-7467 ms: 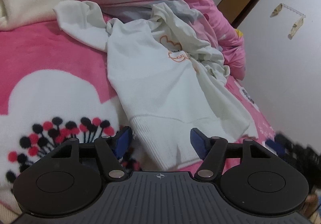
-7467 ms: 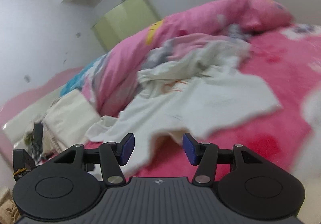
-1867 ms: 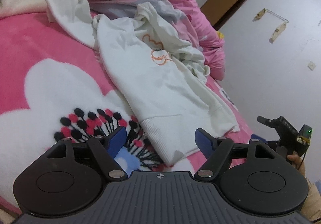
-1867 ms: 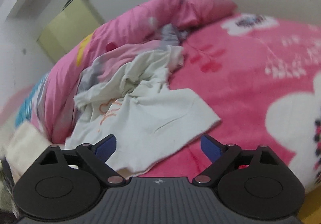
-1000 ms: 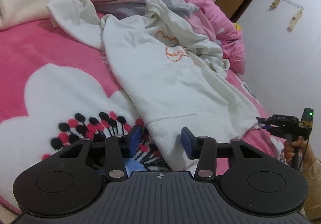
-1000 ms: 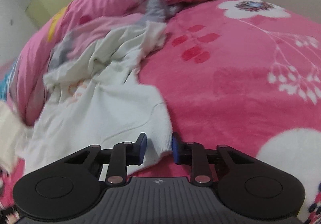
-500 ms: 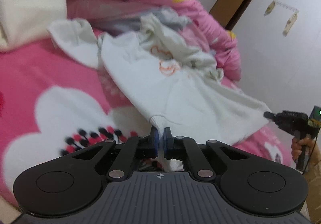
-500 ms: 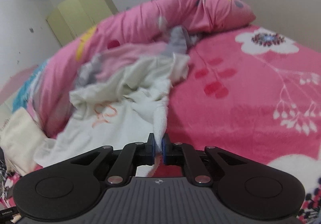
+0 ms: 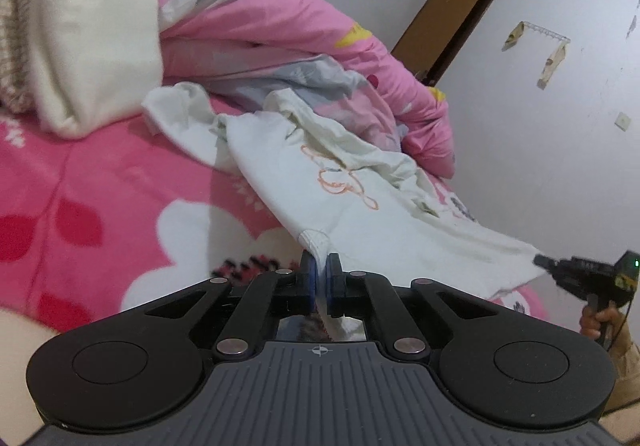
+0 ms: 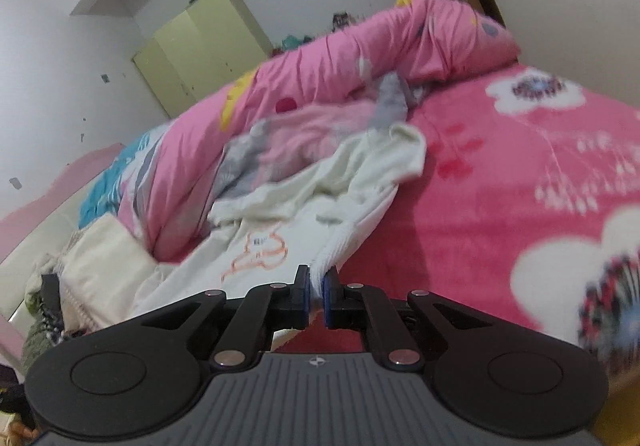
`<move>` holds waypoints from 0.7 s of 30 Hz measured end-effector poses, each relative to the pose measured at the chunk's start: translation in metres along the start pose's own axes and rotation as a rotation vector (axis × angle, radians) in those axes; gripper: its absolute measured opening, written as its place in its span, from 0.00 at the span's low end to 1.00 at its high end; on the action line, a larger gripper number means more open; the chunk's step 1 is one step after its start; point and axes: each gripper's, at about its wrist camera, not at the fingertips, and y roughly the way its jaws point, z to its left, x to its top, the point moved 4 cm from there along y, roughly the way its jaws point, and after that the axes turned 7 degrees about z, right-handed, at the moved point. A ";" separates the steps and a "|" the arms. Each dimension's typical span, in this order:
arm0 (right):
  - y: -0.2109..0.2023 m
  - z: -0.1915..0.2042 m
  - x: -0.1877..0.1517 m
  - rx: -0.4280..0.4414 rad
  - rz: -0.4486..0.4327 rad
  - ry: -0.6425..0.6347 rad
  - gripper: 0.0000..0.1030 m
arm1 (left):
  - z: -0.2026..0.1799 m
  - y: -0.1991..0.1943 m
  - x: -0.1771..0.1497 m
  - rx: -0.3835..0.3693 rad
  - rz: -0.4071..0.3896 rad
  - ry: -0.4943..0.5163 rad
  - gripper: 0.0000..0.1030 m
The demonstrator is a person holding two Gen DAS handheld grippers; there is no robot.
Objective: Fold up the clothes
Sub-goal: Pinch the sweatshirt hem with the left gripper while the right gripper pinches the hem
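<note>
Dim, flat indoor light, no clear source, slight cool cast. Soft shadow under lifted white sweatshirt (image 9: 360,202) on pink floral blanket (image 9: 100,182); same under hem in right wrist view. No glare. Heavy fisheye bend: walls and door frame (image 9: 444,26) curved, dark vignette at corners. Motion blur on duvet (image 10: 320,86), blanket print at right edge, sweatshirt folds. Gripper bodies in foreground sharp. Noisy, low contrast overall.

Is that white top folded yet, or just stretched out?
Not folded: the white top hangs stretched between both clamped grippers, its upper part bunched against the quilt.
</note>
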 end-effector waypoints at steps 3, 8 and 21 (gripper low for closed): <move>0.002 -0.007 -0.024 -0.021 0.047 0.021 0.05 | 0.005 0.002 -0.010 0.018 0.032 0.008 0.02; 0.009 -0.021 -0.045 -0.057 0.083 0.059 0.05 | 0.012 0.006 -0.026 0.046 0.083 0.021 0.02; 0.023 -0.035 -0.064 -0.144 0.170 0.042 0.06 | 0.031 0.028 -0.049 0.094 0.213 0.012 0.04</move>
